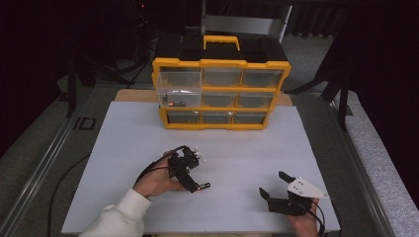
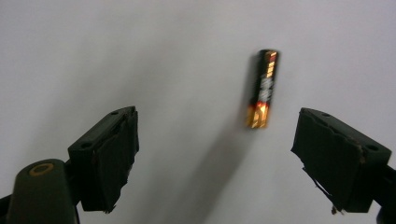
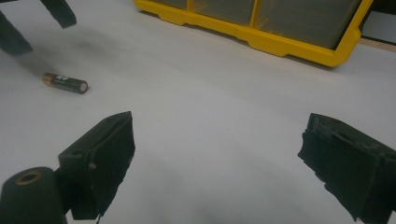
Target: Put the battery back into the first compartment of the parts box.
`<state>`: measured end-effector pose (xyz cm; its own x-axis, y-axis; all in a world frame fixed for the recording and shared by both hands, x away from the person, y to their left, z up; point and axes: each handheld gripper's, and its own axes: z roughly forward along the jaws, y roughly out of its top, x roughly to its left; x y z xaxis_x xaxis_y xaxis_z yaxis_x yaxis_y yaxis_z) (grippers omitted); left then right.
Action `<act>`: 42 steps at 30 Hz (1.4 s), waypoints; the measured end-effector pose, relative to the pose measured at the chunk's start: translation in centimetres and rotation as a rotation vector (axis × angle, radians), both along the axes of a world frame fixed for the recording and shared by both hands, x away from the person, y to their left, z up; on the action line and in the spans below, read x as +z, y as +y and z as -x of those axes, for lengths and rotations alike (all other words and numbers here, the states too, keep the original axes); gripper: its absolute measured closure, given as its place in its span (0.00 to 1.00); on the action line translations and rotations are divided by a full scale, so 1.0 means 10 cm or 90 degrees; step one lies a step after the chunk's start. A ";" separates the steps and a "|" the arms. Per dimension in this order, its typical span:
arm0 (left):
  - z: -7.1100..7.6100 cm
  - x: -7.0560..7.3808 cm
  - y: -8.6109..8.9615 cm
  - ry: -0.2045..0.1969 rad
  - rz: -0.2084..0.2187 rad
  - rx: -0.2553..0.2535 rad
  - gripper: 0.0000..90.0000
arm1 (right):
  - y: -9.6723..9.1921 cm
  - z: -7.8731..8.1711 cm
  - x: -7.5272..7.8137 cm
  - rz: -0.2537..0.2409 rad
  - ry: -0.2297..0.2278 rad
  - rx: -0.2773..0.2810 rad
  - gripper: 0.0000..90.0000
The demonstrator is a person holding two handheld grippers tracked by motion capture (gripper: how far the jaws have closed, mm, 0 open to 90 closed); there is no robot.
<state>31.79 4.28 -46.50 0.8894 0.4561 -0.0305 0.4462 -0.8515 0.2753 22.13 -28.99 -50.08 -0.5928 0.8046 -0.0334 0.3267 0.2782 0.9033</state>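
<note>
I hold my open left tongs (image 2: 217, 154) over the small black-and-gold battery (image 2: 262, 88), ready to grab; my right tongs (image 3: 217, 168) wait open nearby.

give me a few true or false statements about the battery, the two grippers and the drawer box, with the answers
1. The battery lies on the white table, held by neither gripper. True.
2. The left gripper is shut on the battery. False: its jaws stand open, with the battery lying beyond them, nearer one jaw.
3. The right gripper has its jaws open with nothing between them. True.
4. The yellow organizer stands at the near edge of the table beside the hands. False: it stands at the far side, away from both grippers.
5. The organizer's top left drawer is pulled out. True.
6. The battery lies inside a drawer. False: it lies on the bare table by the left gripper.
</note>
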 end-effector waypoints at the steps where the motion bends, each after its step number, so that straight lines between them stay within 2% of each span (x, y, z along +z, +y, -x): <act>1: 0.01 -0.01 -0.04 0.002 -0.003 -0.006 0.18 | 0.00 0.00 0.00 -0.001 0.000 0.000 0.10; 6: 0.06 -0.08 -0.19 0.001 -0.025 -0.026 0.23 | 0.00 0.00 0.00 -0.001 0.000 0.001 0.10; 7: 0.06 -0.08 -0.21 0.002 -0.029 -0.027 0.31 | 0.00 0.00 0.00 0.000 0.000 0.000 0.10; 10: 0.07 -0.12 -0.28 0.014 -0.033 -0.041 0.43 | 0.00 0.00 0.00 0.000 -0.001 0.001 0.10; 15: 0.10 -0.19 -0.37 0.019 -0.065 -0.045 0.64 | 0.00 0.00 0.00 -0.001 -0.001 0.001 0.10; 17: 0.10 -0.20 -0.38 0.018 -0.069 -0.045 0.69 | -0.01 0.00 0.00 0.000 -0.001 0.001 0.10; 18: 0.10 -0.20 -0.38 0.026 -0.068 -0.050 0.69 | 0.00 0.00 0.00 -0.001 0.000 0.001 0.10; 19: 0.10 -0.20 -0.39 0.028 -0.069 -0.051 0.75 | 0.00 0.00 0.00 -0.001 0.000 0.002 0.10; 23: 0.07 -0.20 -0.38 0.035 -0.070 -0.046 0.86 | 0.00 0.00 0.00 0.000 0.000 0.001 0.10; 34: 0.12 -0.19 -0.34 0.033 -0.081 -0.055 0.86 | -0.01 0.00 0.00 -0.001 0.001 0.000 0.10; 41: 0.08 -0.18 -0.15 0.029 -0.088 -0.032 0.87 | -0.01 0.00 0.00 0.000 0.000 0.001 0.10; 42: 0.06 -0.16 -0.02 0.030 -0.084 -0.011 0.87 | -0.01 0.00 0.00 0.000 0.000 0.001 0.10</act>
